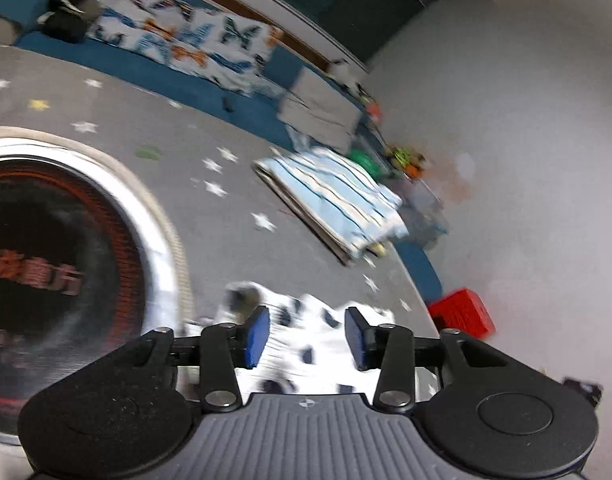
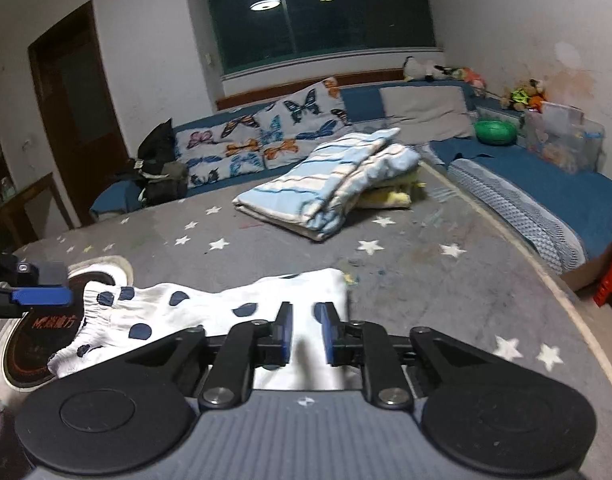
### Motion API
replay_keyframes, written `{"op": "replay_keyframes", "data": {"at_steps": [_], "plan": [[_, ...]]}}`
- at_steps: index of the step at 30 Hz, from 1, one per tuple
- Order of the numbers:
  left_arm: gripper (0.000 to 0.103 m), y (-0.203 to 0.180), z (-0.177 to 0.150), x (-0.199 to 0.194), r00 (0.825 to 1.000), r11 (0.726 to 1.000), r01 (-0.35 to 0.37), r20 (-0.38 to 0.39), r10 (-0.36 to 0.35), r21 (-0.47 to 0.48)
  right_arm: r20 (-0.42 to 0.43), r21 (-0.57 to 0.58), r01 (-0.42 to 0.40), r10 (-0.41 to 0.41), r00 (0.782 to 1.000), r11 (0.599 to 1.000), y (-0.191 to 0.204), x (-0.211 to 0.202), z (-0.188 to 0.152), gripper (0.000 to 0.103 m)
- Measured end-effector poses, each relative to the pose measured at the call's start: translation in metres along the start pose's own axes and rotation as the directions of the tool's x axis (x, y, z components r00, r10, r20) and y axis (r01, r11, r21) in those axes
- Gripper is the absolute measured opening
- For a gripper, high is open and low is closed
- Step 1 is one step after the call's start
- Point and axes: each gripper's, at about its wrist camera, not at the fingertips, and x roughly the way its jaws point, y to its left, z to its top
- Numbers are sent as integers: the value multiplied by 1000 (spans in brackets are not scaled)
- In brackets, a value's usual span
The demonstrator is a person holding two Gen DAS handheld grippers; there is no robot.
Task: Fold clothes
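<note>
A white garment with dark blue dots point(image 2: 209, 316) lies on the grey star-patterned table point(image 2: 446, 292), its gathered left end draped onto a round metal hotplate point(image 2: 29, 344). My right gripper point(image 2: 307, 334) is over its right end, jaws narrowly apart with a fold of the cloth between them. My left gripper point(image 1: 307, 336) is open above the same garment point(image 1: 306, 344), blurred; one of its blue pads also shows at the left edge of the right wrist view point(image 2: 41, 295), next to the garment's gathered end.
A folded blue striped blanket point(image 2: 330, 184) lies further back on the table, over something yellow. The hotplate point(image 1: 65, 264) is set into the table's left. A blue bench with butterfly cushions point(image 2: 265, 136) and toys runs round behind. A red crate point(image 1: 462, 314) stands beyond the table edge.
</note>
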Motion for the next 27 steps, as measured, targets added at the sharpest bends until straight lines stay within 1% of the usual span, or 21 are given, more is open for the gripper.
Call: {"op": "replay_keyframes", "data": {"at_steps": [3,6,8,12,14,15,17,19,20,23,27], "plan": [[43,-6,-3,20,999,1000,5,-38,-4,20,-23,-20,-16,16,1000,1000,7,16,4,21],[42,-5,-3,39,998,1000,-2,-66,3,18,-36,-38,-23,21,999,999,12,31,9,21],[40,-1,-4,47,997,1000,-9,-76,10,4,-45,-47,-21,18,999,999,14,41,13,21],[39,10,-4,52,996,999,-11,-84,7,-41,-95,-36,-20,16,995,999,9,67,16,22],[37,15,-6,51,996,998,-9,-85,4,-58,-110,-28,-17,14,994,999,6,75,14,22],[34,18,-6,51,996,998,-9,-85,3,-67,-114,-22,-19,16,993,1000,5,77,13,22],[33,21,-7,49,996,997,-5,-85,-2,-83,-104,-23,-19,17,994,1000,6,71,14,23],[33,20,-8,45,997,996,3,-80,-10,-90,-95,-23,-20,18,995,1000,7,65,15,30],[34,17,-9,42,997,997,7,-79,-13,-82,-90,-23,-21,19,996,1000,7,61,15,36],[35,7,-14,35,997,999,20,-76,-23,-45,-76,-43,-40,37,996,998,15,44,16,38],[35,-2,-26,23,996,999,35,-84,-34,4,-75,-65,-80,76,994,995,28,20,7,41]]}}
